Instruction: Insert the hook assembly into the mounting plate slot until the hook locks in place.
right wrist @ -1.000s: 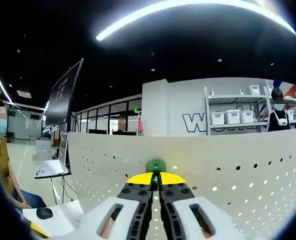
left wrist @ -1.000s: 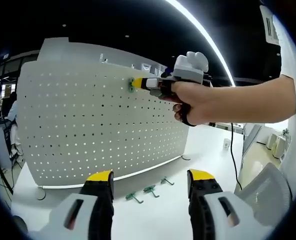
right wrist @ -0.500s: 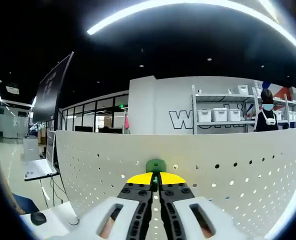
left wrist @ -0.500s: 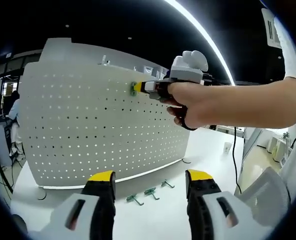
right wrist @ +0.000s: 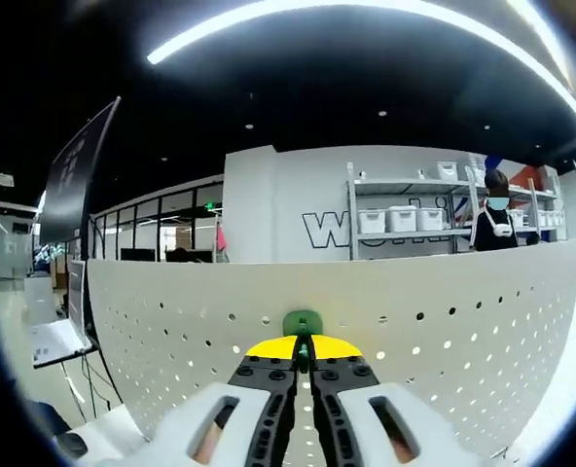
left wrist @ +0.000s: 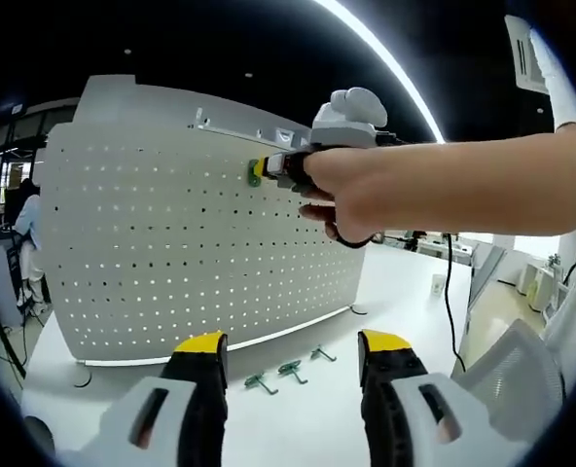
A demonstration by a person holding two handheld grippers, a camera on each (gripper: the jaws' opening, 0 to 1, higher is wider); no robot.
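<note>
A white pegboard plate (left wrist: pixel 191 233) stands upright on the white table. A person's hand holds my right gripper (left wrist: pixel 269 170) against its upper part, jaws shut on a green hook (left wrist: pixel 255 173) that touches the board. In the right gripper view the green hook (right wrist: pixel 302 323) sits at the tips of the right gripper (right wrist: pixel 303 352), pressed to the pegboard (right wrist: pixel 444 331) near its top edge. My left gripper (left wrist: pixel 288 355) hangs open low in front of the board, holding nothing. Three more green hooks (left wrist: pixel 288 369) lie on the table at the board's foot.
The white table (left wrist: pixel 405 292) stretches right of the board with a cable (left wrist: pixel 450 311) across it. A white chair back (left wrist: pixel 522 370) is at the right. Shelves with white bins (right wrist: pixel 405 219) and a standing person (right wrist: pixel 490 209) are behind the board.
The right gripper with the hook has shifted slightly left along the board's top. The right gripper view has swung, so the background slid left. The left gripper stays open.
</note>
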